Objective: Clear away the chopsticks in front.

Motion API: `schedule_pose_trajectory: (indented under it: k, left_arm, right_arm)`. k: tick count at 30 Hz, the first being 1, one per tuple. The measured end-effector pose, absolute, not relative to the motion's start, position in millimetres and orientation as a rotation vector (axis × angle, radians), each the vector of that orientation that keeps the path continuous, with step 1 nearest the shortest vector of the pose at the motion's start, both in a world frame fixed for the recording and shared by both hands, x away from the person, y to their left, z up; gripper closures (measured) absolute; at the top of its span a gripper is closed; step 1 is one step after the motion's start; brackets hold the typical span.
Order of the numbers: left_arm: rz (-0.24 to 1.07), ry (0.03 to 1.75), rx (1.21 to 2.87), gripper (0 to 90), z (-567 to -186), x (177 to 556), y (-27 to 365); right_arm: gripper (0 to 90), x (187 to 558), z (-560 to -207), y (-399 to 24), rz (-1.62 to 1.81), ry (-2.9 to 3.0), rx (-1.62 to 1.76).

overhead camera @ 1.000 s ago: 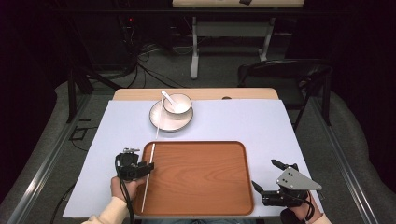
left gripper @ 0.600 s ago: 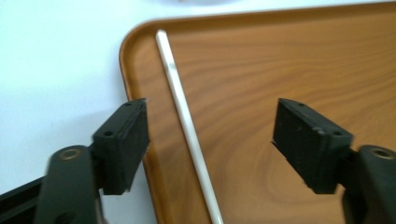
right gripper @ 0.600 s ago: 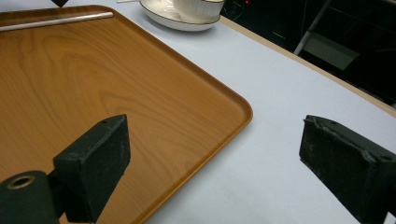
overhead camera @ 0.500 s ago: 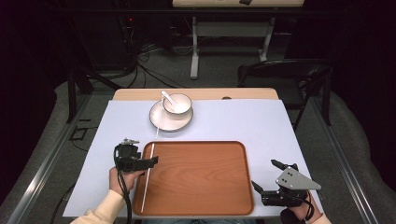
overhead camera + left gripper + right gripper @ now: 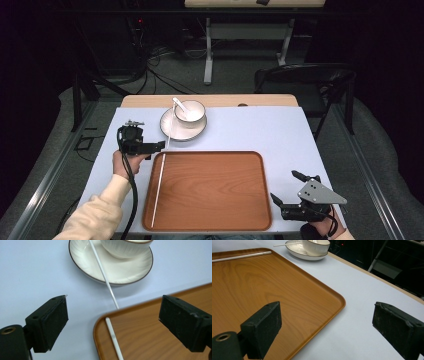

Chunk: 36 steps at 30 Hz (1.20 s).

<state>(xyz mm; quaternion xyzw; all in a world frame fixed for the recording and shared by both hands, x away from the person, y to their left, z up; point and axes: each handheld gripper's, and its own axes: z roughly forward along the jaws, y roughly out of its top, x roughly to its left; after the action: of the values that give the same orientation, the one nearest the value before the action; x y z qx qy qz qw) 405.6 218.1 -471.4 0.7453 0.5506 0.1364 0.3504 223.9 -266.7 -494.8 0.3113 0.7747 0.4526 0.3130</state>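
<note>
Chopstick down on the tray, my left gripper is letting go and lifting off.

Left gripper (image 5: 159,146) has just been opening its fingers (image 5: 47,323) and now they stand wide with nothing between them. It has climbed from the tray's left edge toward 11 o'clock, up near the saucer (image 5: 167,131). One white chopstick (image 5: 158,187) now lies along the inside left rim of the tray (image 5: 210,220). The second chopstick (image 5: 170,127) leans on the saucer at 12 o'clock of the tray, beside the cup (image 5: 190,114). I judge that one is next. My right gripper (image 5: 282,199) waits at 4 o'clock on the surface (image 5: 280,130), fingers spread, empty.
</note>
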Motion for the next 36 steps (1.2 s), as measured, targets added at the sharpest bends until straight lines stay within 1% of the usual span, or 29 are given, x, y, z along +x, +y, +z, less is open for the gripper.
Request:
schedule_pose_trajectory:
  k: [5, 14, 16, 23, 27, 33, 35, 36]
  left_arm:
    - [0.355, 1.447, 1.951, 6.5, -465.5, 432.9, 216.0]
    - [0.358, 1.478, 1.977, 0.1, -462.4, 471.7, 206.7]
    - [0.337, 1.484, 1.981, 0.0, -463.9, 483.8, 204.2]
    - [0.335, 1.513, 1.995, 0.4, -469.8, 508.9, 200.4]
    - [0.345, 1.518, 2.015, 5.5, -473.3, 516.4, 198.2]
    - [0.350, 1.562, 2.013, 18.5, -481.4, 534.3, 192.6]
    - [0.343, 1.570, 2.015, 25.9, -484.4, 538.7, 190.5]
    - [0.339, 1.578, 2.019, 28.0, -486.1, 540.9, 189.7]
  right_arm:
    - [8.0, 223.8, -494.8, -266.6, 1.193, 2.044, 0.820]
    - [8.0, 223.9, -495.0, -266.3, 1.192, 2.048, 0.820]
    - [8.0, 223.9, -495.0, -266.2, 1.190, 2.051, 0.818]
    - [8.0, 224.0, -495.1, -266.4, 1.191, 2.051, 0.818]
    - [8.0, 224.0, -495.1, -266.3, 1.190, 2.052, 0.816]
    - [8.0, 224.0, -495.1, -266.2, 1.190, 2.052, 0.817]
    - [8.0, 224.0, -495.1, -266.3, 1.190, 2.052, 0.816]
    - [8.0, 224.0, -495.1, -266.3, 1.190, 2.052, 0.816]
